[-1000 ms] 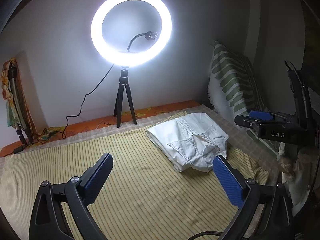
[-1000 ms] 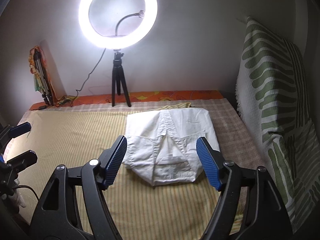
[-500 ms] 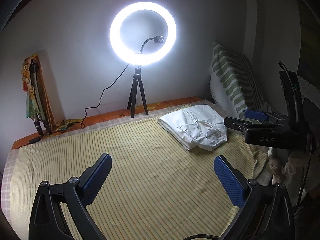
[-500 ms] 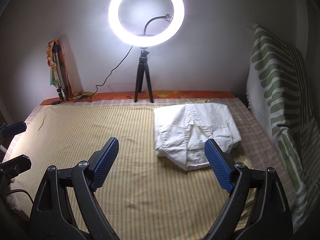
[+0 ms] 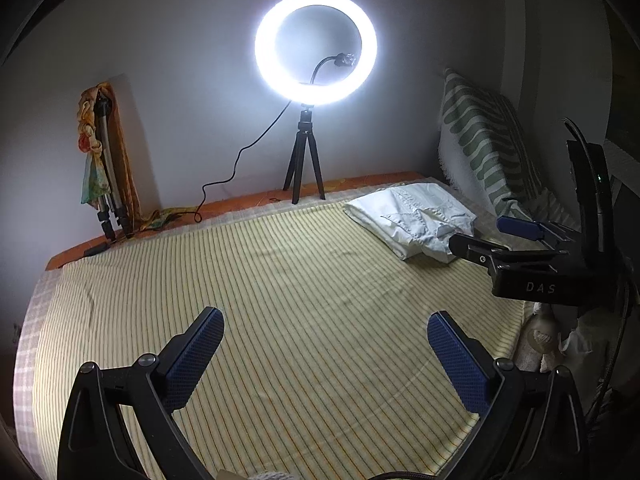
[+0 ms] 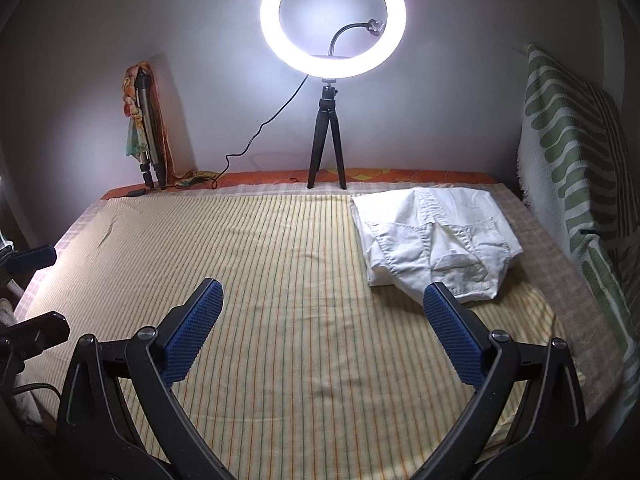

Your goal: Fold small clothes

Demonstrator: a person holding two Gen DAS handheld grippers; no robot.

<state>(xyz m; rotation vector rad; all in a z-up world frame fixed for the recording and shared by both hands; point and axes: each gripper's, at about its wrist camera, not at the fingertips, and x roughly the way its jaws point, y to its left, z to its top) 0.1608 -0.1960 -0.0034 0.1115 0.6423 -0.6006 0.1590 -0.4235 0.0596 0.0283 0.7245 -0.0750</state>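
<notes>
One striped bedsheet (image 6: pixel 280 280) is spread across the frame, with one green-patterned pillow (image 6: pixel 572 152) propped at the right edge. One folded white garment (image 6: pixel 436 236) is laid at right of centre, its long axis running from upper left to lower right. One ring light (image 6: pixel 333 20) is lit at top centre. Two grippers are seen: the right gripper (image 6: pixel 320 332), just opened wide, holds nothing; the left gripper (image 5: pixel 322 354) is spread, empty.

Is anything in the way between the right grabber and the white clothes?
No, nothing visible. Only bare striped sheet lies between the open right hand-held gripper and the folded white garment, which sits ahead and to its right.
</notes>
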